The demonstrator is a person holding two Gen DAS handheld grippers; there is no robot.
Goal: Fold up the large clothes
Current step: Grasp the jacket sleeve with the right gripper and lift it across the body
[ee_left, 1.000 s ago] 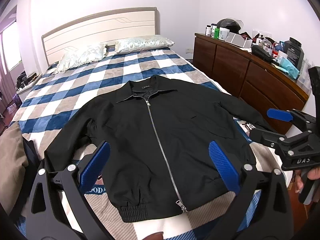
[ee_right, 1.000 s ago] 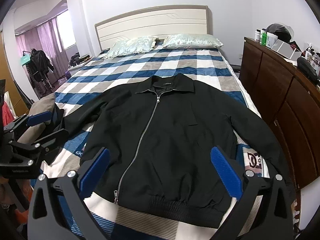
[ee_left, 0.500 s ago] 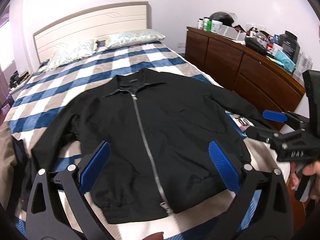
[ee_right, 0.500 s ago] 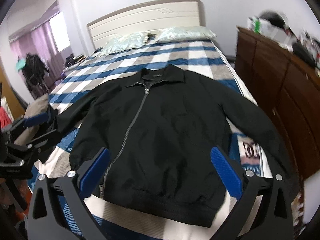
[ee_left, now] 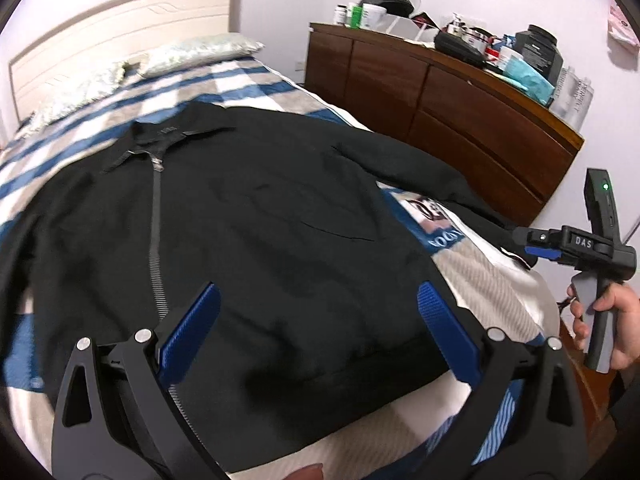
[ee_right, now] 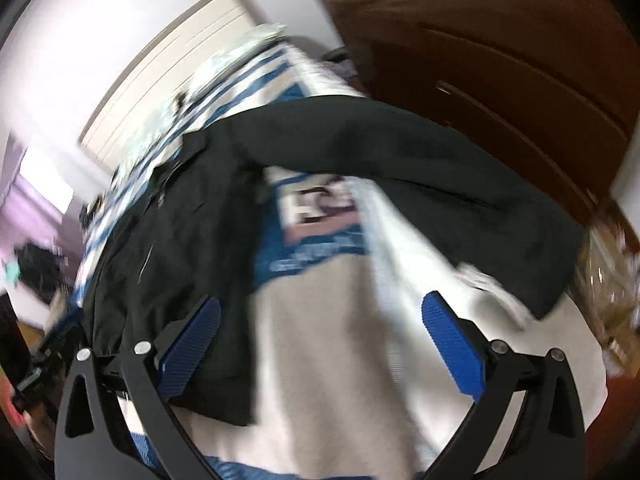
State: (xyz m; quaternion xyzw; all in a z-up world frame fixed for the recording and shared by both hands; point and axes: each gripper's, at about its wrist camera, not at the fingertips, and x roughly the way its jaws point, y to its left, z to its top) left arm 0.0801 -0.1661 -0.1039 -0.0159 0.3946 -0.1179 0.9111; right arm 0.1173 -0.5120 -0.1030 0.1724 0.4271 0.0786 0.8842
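Lying flat and zipped on the bed, the jacket is seen. Both the left hand-held gripper and right hand-held gripper are held spread apart over its near hem, nothing clamped.

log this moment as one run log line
phase: approach | black zip jacket flat on bed, unfolded | left claw open over hem | right claw open near right sleeve
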